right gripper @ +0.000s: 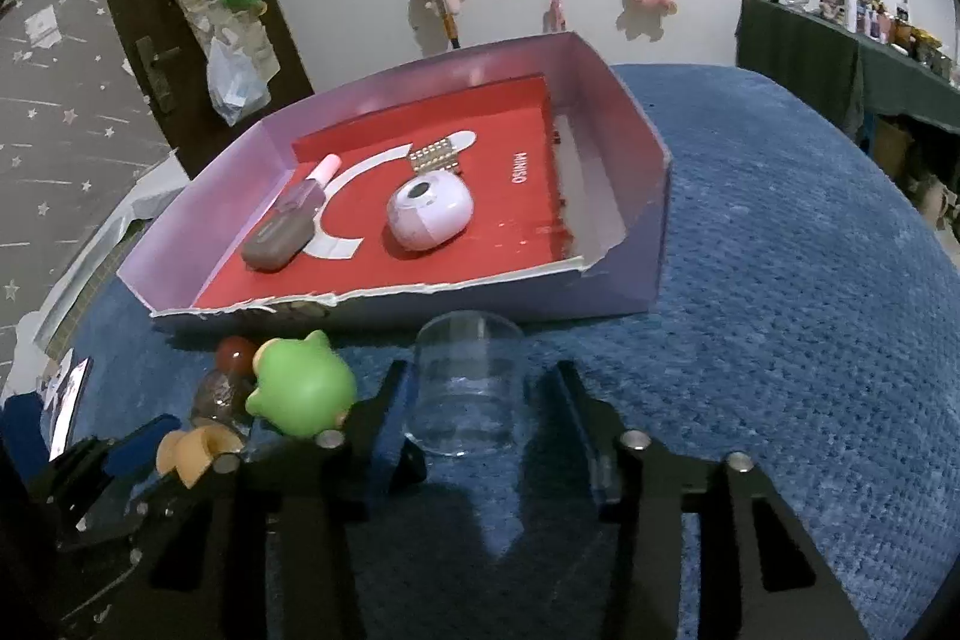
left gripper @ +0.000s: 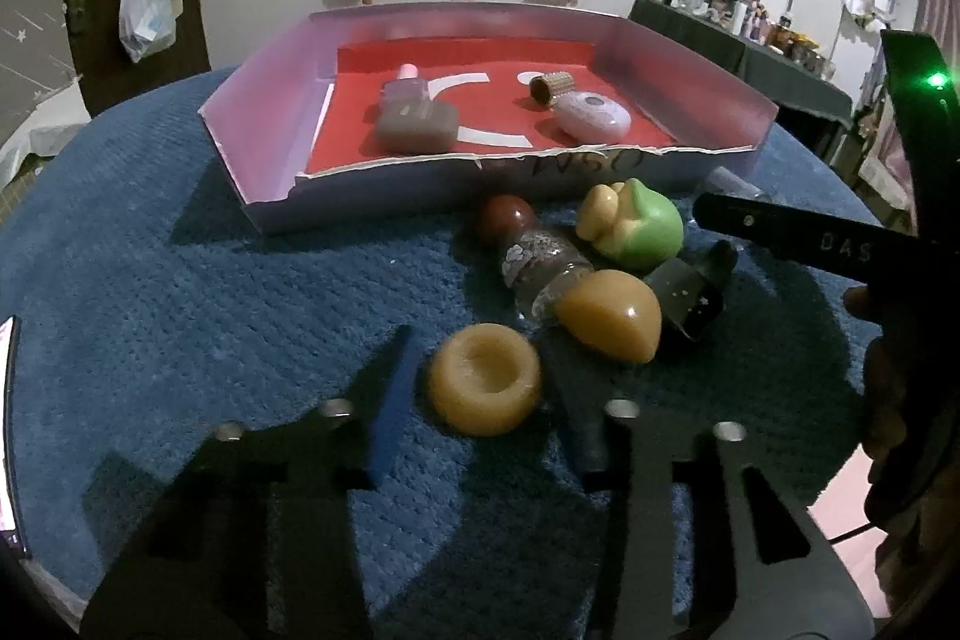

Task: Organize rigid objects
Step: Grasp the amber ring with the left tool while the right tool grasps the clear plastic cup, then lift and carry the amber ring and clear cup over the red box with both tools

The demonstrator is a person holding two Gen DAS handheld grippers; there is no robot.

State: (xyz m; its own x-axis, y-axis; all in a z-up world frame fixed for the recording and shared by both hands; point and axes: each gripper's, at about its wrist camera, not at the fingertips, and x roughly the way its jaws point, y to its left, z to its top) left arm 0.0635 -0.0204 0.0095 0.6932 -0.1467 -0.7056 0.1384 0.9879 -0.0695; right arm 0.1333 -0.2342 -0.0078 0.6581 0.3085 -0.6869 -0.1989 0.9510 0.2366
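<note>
We have the left tongs (left gripper: pixel 480 394) pinching the yellow ring (left gripper: pixel 485 379) and the right tongs (right gripper: pixel 474 406) closed around the clear cup (right gripper: pixel 465 385), both resting on the blue table (right gripper: pixel 780 280). Grasp step is in hand. Next, we judge: lift each clear and carry it over the box (right gripper: pixel 648 220) wall.

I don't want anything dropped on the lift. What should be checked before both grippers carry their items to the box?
1. Left gripper fingers flank the yellow ring: ok.
2. Left pads pressing the ring: cannot tell, narrow gaps seem to show.
3. Right gripper fingers flank the clear glass cup: ok.
4. Right pads touching the cup: cannot tell.
5. Free floor in the box, right of the white oval case: ok.
</note>
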